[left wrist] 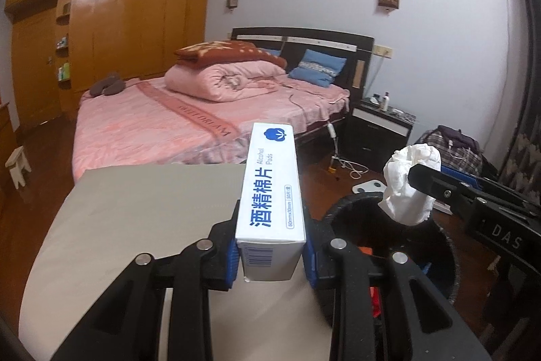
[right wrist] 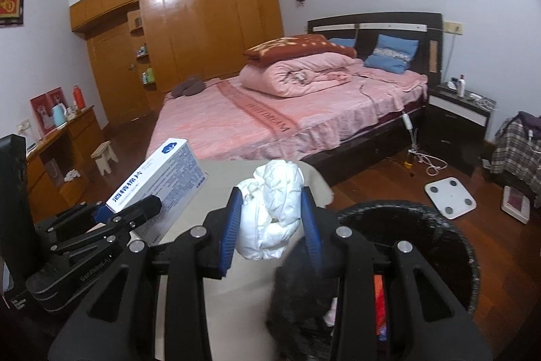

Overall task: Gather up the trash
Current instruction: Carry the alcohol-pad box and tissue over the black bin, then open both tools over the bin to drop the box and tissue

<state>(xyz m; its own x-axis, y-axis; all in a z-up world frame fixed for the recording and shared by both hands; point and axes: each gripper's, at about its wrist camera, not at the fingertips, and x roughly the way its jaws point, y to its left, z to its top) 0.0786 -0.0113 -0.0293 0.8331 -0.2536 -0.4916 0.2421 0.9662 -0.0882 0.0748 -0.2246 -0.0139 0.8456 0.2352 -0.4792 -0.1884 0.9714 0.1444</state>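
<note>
My left gripper (left wrist: 270, 246) is shut on a white alcohol pads box (left wrist: 270, 192) with blue lettering, held above the beige table (left wrist: 135, 225). It also shows in the right wrist view (right wrist: 159, 181), at the left. My right gripper (right wrist: 270, 225) is shut on a crumpled white tissue (right wrist: 270, 208), held near the table's right edge beside the rim of a black trash bin (right wrist: 439, 225). In the left wrist view the tissue (left wrist: 409, 185) hangs above the bin (left wrist: 355, 219), which holds some red and orange trash.
A bed with pink bedding (left wrist: 189, 117) stands beyond the table. A dark nightstand (right wrist: 456, 117), a white scale (right wrist: 449, 192) and cables lie on the wooden floor to the right. A wooden desk (right wrist: 61, 151) and a small stool (right wrist: 104, 158) are at the left.
</note>
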